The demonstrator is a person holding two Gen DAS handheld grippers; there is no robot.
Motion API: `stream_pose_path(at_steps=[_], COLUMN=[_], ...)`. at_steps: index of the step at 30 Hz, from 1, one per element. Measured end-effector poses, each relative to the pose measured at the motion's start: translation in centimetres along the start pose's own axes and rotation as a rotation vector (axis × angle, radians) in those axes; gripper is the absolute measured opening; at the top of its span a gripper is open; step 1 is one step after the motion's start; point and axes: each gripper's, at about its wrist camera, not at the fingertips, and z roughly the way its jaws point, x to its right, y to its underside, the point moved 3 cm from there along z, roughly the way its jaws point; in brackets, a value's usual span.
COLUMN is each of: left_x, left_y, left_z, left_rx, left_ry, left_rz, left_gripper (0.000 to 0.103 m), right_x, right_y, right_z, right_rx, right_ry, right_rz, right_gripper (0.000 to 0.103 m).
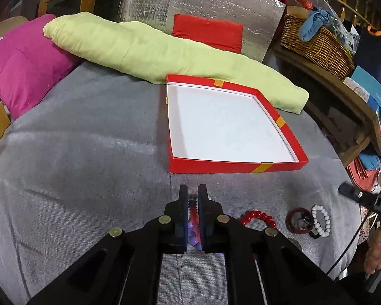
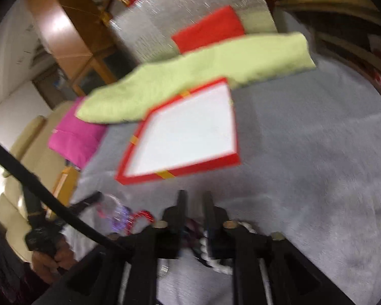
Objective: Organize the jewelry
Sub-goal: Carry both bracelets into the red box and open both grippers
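A shallow red box with a white floor point(image 1: 282, 124) lies open on the grey cloth, ahead of my left gripper point(image 1: 193, 190). That gripper is shut on a dark red and purple bead bracelet point(image 1: 192, 218). To its right lie a red bead bracelet point(image 1: 257, 217), a dark red bangle point(image 1: 299, 221) and a white bead bracelet point(image 1: 322, 219). In the blurred right wrist view my right gripper point(image 2: 194, 198) stands nearly closed over the white beads point(image 2: 216, 264) and a dark bangle point(image 2: 191, 228); whether it grips them is unclear. The box point(image 2: 144, 175) lies ahead of it.
A green rolled cushion point(image 1: 165, 53), a magenta pillow point(image 1: 20, 63) and a red cushion point(image 1: 208, 31) line the far side. A wicker basket point(image 1: 317, 43) sits on a wooden shelf at the right. The right gripper's tip point(image 1: 353, 193) shows at the right edge.
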Motion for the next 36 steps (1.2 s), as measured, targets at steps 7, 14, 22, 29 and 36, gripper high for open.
stream_pose_path(at_steps=[7, 14, 22, 29, 36], left_x=[0.1, 0.9, -1.9, -2.7, 1.0], left_y=[-0.3, -0.6, -1.4, -1.6, -5.7], left_z=[-0.6, -1.0, -0.7, -1.0, -0.1], left_rx=[0.027, 0.054, 0.041, 0.063, 0.113], left_ry=[0.013, 0.03, -0.025, -0.03, 0.034], left_rz=[-0.007, 0.004, -0.077, -0.085, -0.036], left_gripper=[0.007, 0.007, 0.007, 0.007, 0.007], right_x=[1.6, -0.6, -2.4, -2.5, -3.9], right_y=[2.7, 1.5, -2.4, -5.1, -7.9], right_z=[3.0, 0.6, -1.5, -1.8, 1.2], right_rx=[-0.177, 0.018, 0.203, 0.274, 0.264], right_ry=[0.126, 0.218, 0.07, -0.029, -0.134], right_rz=[-0.103, -0.256, -0.15, -0.06, -0.015], right_gripper=[0.031, 0.01, 0.01, 0.01, 0.01])
